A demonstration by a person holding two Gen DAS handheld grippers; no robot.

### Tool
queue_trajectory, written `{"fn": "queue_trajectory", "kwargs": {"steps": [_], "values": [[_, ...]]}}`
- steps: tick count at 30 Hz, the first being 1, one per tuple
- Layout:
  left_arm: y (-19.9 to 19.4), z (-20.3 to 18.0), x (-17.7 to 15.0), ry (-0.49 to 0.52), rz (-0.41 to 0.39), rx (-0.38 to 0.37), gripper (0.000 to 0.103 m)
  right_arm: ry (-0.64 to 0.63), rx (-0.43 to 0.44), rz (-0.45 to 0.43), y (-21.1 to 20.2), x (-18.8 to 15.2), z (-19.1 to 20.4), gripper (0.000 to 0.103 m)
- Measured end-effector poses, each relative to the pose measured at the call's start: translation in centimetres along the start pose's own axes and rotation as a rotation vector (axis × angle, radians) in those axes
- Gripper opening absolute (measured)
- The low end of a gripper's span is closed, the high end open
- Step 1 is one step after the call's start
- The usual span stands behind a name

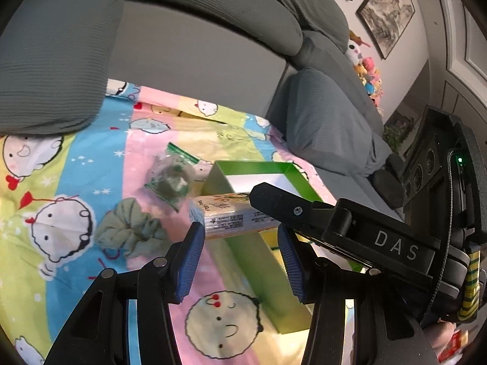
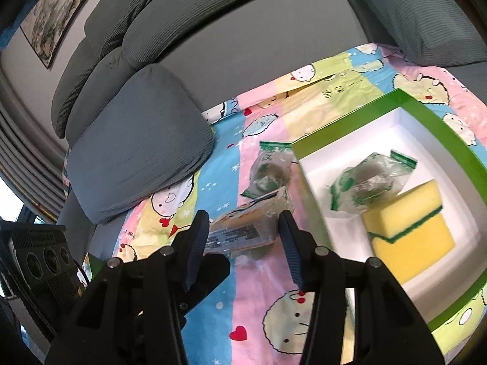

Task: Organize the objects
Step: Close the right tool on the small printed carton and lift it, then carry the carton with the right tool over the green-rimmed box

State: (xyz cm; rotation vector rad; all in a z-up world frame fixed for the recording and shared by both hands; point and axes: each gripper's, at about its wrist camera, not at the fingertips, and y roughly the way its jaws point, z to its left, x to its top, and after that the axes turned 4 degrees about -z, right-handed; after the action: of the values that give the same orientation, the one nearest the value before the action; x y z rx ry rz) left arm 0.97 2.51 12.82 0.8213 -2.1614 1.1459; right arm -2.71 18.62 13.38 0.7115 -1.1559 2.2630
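Packet: the wrapped packet [image 2: 243, 228] is hanging just above the cartoon sheet [image 2: 258, 301], near and left of the green box [image 2: 350, 115]; it is probably heading into the box.
Right gripper: the right gripper [image 2: 243, 217] is clamping the packet across its short side, a pad pressing on each flank, which is leaving the long ends free to clear the box wall.
Left gripper: the left gripper [image 1: 239, 228] is pointing at the same packet, pads standing apart. The packet is sitting right at their tips, and I cannot tell whether they are pressing on it.
Pose: both grippers are tilting down toward the sofa seat and crossing, the right one reaching in from the right over the packet.
Box: a bagged item [image 2: 365, 182] and a yellow sponge [image 2: 408, 213] are already lying inside, touching.
Waiting: a second bagged item [image 2: 268, 173] is lying just left of the box, and a green cloth piece [image 1: 127, 228] is lying nearer, well to the left.
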Motion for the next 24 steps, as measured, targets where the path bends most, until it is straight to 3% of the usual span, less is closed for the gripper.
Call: {"fn": "queue_trajectory", "kwargs": {"steps": [24], "values": [[2.4,-4.8,-0.5,0.046,0.012,-0.087,0.051,0.03,-0.056,-0.066,-3.8,1.0,-4.2,0.05]]}}
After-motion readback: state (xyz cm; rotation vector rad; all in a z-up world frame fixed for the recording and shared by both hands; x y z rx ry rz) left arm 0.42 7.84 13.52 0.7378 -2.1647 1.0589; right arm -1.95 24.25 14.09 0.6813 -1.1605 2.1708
